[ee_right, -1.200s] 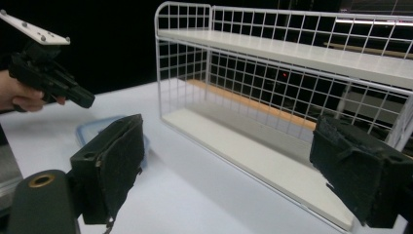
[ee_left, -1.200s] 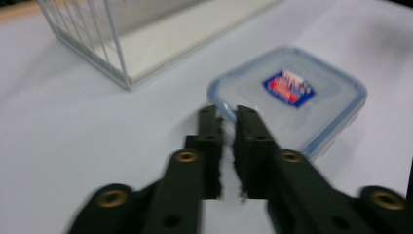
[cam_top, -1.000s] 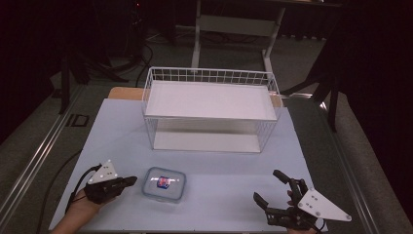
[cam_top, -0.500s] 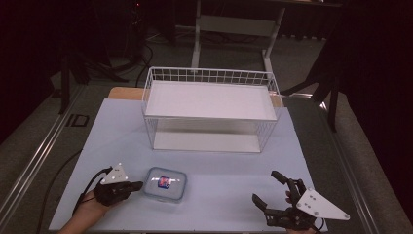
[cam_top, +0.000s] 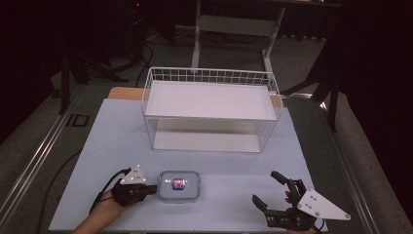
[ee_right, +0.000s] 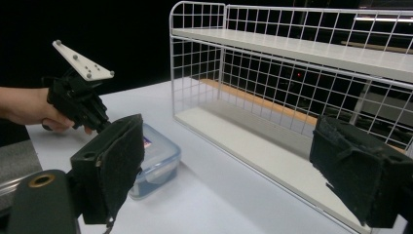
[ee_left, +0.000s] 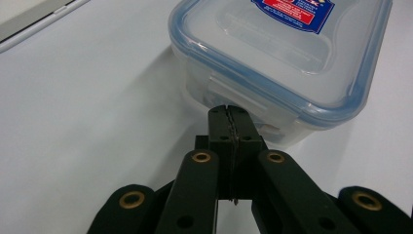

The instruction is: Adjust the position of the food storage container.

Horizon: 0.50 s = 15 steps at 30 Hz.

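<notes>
- Now, left gripper (cam_top: 155,189): jaws pressed together, empty, tips right at the left side of the plastic container (cam_top: 179,185), w/ contact unclear.
- Container sits near-centre on the table (cam_top: 112,131), lid on, close to the near edge.
- Right gripper (cam_top: 271,188): spread wide, empty, near-right; bare table betw. it and container.
- Wire rack (cam_top: 210,113) far-centre, well apart.

The room around the table (cam_top: 112,131) is dark, and light falls from above only on the pale tabletop, which looks a little bluish and grainy in the high view. The wire rack (cam_top: 210,113) throws a soft shadow under its shelf. In the left gripper view the box (ee_left: 287,53) lid carries faint glare. The near pads (ee_right: 358,178) are blurred.
</notes>
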Available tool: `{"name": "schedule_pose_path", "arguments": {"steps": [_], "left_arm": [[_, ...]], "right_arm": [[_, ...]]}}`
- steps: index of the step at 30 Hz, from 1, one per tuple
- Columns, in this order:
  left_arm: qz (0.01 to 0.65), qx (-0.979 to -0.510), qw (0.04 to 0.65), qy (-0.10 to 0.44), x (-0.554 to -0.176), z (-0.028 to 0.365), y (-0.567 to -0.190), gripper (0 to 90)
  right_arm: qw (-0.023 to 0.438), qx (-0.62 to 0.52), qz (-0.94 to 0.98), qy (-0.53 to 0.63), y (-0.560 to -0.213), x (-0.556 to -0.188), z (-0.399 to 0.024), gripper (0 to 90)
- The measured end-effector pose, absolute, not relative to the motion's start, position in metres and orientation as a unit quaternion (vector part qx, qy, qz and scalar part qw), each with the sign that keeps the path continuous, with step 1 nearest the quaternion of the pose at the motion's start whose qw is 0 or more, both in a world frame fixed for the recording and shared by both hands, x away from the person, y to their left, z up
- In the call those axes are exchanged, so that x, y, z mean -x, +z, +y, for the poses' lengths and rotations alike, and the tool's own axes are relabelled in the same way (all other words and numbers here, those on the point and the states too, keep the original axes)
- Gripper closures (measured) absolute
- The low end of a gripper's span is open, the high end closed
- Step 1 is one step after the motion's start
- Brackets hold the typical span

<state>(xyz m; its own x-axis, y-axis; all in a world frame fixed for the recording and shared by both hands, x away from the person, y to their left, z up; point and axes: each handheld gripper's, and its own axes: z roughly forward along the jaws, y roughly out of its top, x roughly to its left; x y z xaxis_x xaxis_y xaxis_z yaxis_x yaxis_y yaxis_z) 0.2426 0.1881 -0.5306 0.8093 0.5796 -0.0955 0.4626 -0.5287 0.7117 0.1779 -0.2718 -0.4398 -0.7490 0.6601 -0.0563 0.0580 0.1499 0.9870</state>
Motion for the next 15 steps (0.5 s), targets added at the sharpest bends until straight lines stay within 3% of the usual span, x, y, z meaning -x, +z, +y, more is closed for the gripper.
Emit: {"name": "schedule_pose_path", "arguments": {"steps": [15], "left_arm": [[0.31, -0.866, 0.384, 0.078, -0.245, 0.183, -0.531, 90.0]], "right_arm": [[0.248, -0.245, 0.72, 0.6, -0.439, -0.177, -0.27, 12.7]]}}
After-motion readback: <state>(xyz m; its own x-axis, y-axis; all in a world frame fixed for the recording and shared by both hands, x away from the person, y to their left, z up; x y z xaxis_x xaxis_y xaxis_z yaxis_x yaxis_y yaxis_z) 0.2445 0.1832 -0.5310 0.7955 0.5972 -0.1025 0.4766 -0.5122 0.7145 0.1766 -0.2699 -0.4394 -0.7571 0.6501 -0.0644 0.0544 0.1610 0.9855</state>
